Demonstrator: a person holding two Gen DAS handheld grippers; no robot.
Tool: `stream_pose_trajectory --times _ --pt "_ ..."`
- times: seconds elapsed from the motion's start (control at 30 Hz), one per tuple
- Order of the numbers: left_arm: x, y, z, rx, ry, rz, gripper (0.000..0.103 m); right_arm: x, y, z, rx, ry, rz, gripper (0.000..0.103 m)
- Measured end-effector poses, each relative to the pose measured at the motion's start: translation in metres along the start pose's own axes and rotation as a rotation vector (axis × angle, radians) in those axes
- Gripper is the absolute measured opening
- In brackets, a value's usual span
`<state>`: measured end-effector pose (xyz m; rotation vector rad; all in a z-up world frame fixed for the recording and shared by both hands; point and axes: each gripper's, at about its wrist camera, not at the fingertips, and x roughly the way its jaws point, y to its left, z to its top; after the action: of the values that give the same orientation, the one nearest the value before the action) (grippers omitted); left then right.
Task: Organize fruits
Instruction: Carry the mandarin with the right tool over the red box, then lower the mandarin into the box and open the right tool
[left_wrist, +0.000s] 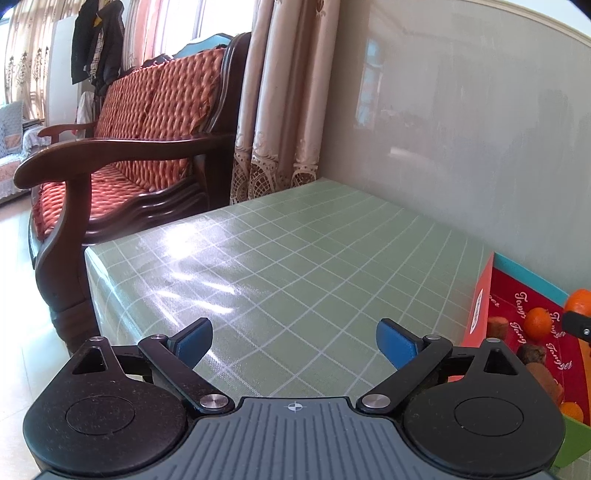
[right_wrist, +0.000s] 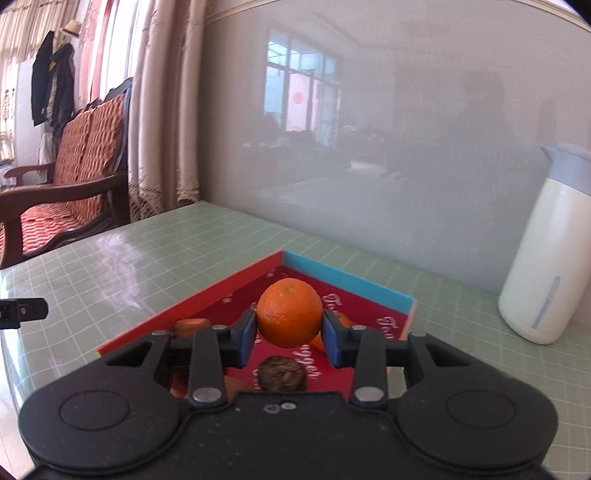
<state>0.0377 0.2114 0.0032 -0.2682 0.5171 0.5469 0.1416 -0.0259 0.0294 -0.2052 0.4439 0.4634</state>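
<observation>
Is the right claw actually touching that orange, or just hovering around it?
Touching. In the right wrist view, the right claw has both blue pads pressed against the sides of the orange, which it holds above the red box.

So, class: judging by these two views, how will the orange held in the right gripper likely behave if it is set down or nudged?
The orange is round, so it would probably roll if released on the flat table. Its dimpled skin likely gives the right gripper a fair hold.
</observation>
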Motion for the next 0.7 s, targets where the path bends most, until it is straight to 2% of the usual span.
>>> stream_pose_trajectory --times 0.37,0.7 --pt "0.001 0.01 -0.002 0.008 0.007 0.019 0.095 0.022 0.016 -0.007 -0.046 0.096 0.017 0.037" --pt "0.0 0.01 -0.002 0.007 0.005 0.009 0.095 0.02 0.019 -0.006 -0.052 0.079 0.024 0.039"
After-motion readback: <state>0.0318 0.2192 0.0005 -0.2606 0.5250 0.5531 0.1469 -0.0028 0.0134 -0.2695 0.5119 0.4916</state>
